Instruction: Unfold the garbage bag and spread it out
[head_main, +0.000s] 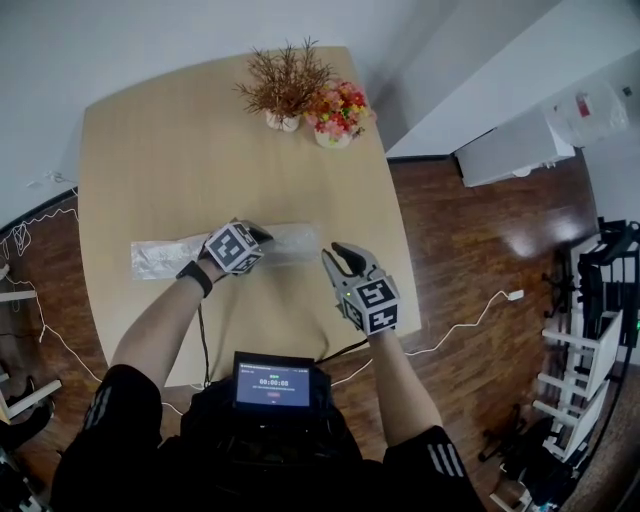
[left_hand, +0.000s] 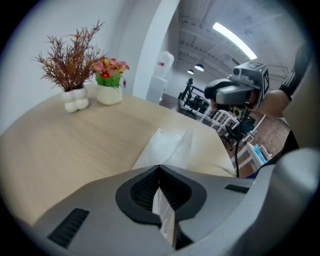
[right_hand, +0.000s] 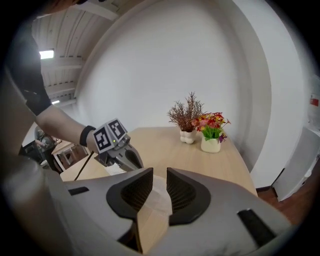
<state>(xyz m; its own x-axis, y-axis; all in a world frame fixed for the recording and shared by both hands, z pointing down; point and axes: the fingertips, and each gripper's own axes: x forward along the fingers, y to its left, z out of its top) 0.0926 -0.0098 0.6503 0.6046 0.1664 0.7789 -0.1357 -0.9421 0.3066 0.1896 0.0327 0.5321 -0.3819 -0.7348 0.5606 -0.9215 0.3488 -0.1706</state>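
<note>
Not much writing to go on: digits are shown on the small screen (head_main: 273, 382) at bottom centre of the head view, but they're too small to be read. The garbage bag (head_main: 160, 258) is laid across mid-table (head_main: 150, 140) as a long, folded, see-through whitish strip, crinkled at its left end. Further right it's pinched by the left gripper (head_main: 262, 234), with thin film clamped between the closed jaws. The right gripper (head_main: 341, 254) is held near the strip's right end, jaws slightly apart, nothing gripped.
</note>
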